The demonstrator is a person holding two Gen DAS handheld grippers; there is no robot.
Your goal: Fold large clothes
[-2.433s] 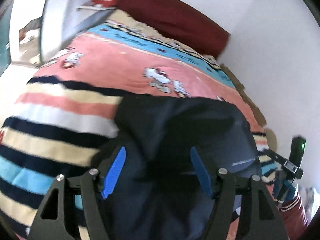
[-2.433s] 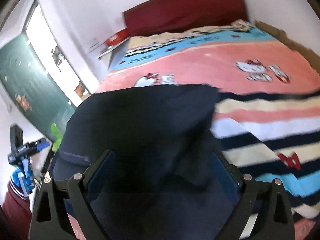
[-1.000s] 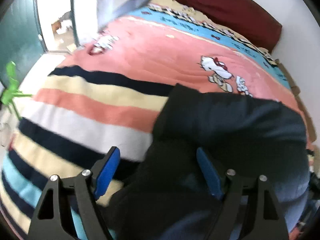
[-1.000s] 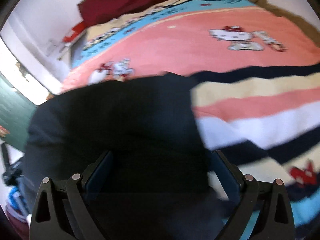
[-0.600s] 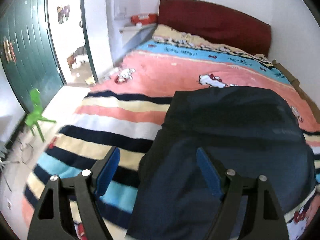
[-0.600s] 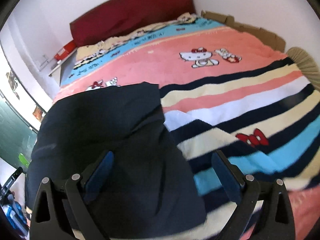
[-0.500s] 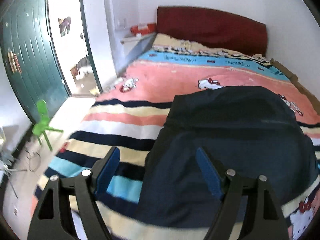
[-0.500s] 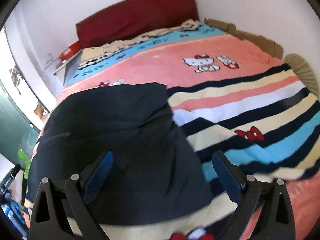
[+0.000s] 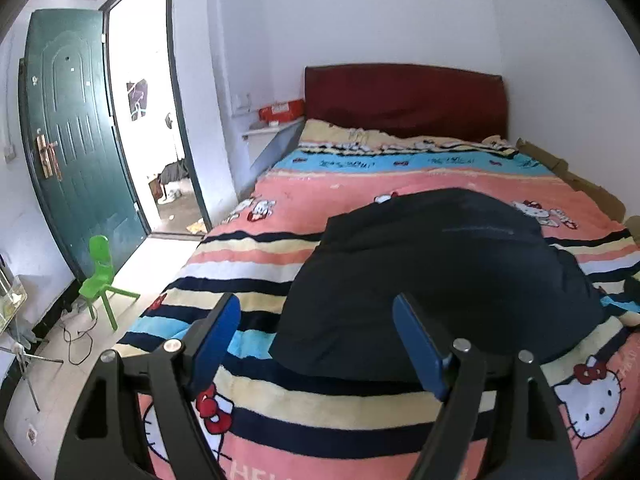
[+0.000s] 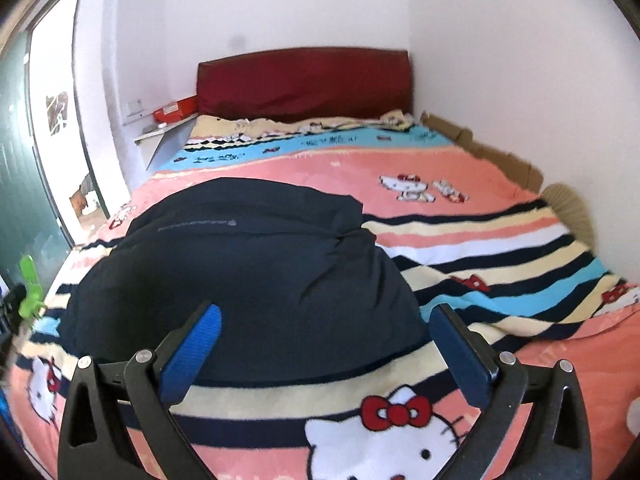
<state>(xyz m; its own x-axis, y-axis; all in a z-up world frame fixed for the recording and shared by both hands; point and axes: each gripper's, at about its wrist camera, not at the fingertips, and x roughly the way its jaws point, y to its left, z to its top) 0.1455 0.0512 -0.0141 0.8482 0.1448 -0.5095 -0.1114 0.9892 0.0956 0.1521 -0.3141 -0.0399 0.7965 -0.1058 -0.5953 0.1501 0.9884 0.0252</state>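
My left gripper (image 9: 316,332) is wide open and holds nothing. Its two blue fingers (image 9: 214,334) stand far apart above the near end of the bed, and between them I see only the blanket (image 9: 248,248) and the edge of the dark garment (image 9: 440,280). My right gripper (image 10: 326,342) is wide open too and has hold of nothing; its blue fingers (image 10: 192,352) stand on both sides of the near edge of the garment (image 10: 248,272), but they do not touch it.

The garment is dark navy and lies folded in a thick bundle on the striped part of the blanket (image 10: 500,252), near the foot of the bed. In the right wrist view a thin line of small print runs across its upper part. Its far edge reaches the pink area with the cat drawings. The near edge lies on a cream stripe, just beyond my fingers.

Behind the bed stands a dark red headboard (image 9: 404,100). On a shelf beside it is a red box (image 9: 280,111). At the left side a green door (image 9: 76,168) is open, and a small green chair (image 9: 102,276) stands on the floor near it. Brown cardboard (image 10: 480,148) lies between the bed and the right wall.
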